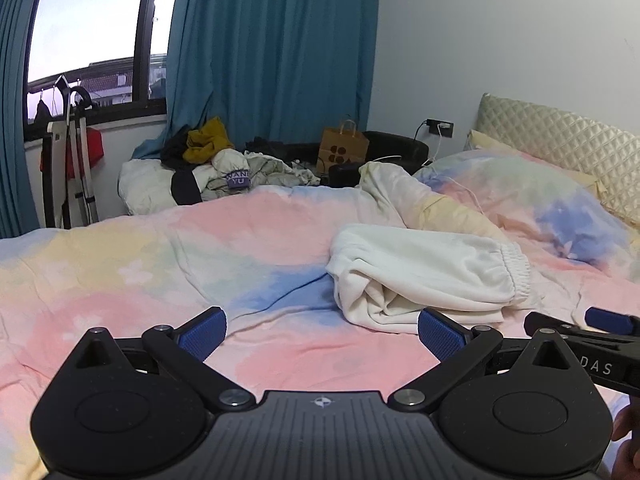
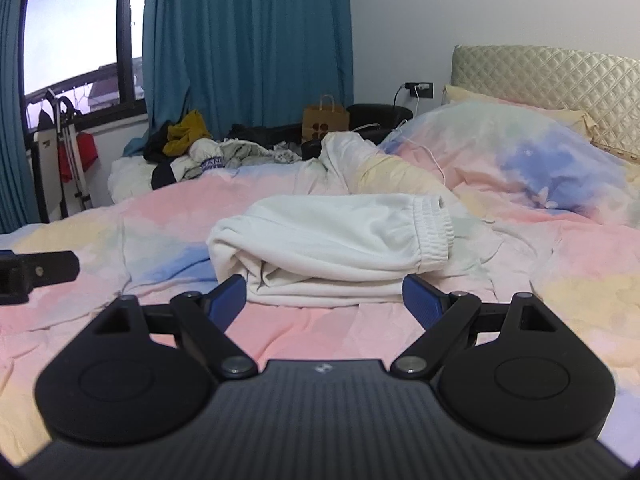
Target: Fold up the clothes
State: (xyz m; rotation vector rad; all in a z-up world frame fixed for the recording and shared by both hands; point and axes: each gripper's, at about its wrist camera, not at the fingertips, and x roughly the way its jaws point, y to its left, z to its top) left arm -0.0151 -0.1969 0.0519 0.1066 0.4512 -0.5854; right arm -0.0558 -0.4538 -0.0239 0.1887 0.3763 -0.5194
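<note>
A white garment with an elastic cuff [image 1: 424,272] lies folded in a bundle on the pastel bedspread [image 1: 160,264]. It also shows in the right wrist view [image 2: 332,240], just beyond my right gripper. My left gripper [image 1: 322,334] is open and empty, low over the bed, with the bundle ahead and to its right. My right gripper [image 2: 324,298] is open and empty, its fingertips [image 2: 420,292] close to the bundle's near edge. The right gripper's fingers [image 1: 580,324] show at the left view's right edge, and the left gripper's finger [image 2: 36,272] at the right view's left edge.
A pastel pillow [image 2: 520,156] and a quilted headboard [image 2: 552,76] are at the right. A heap of clothes [image 1: 224,160] and a paper bag [image 1: 343,148] lie beyond the bed's far side, under blue curtains [image 1: 272,48]. A white cable [image 2: 436,160] runs over the bedding.
</note>
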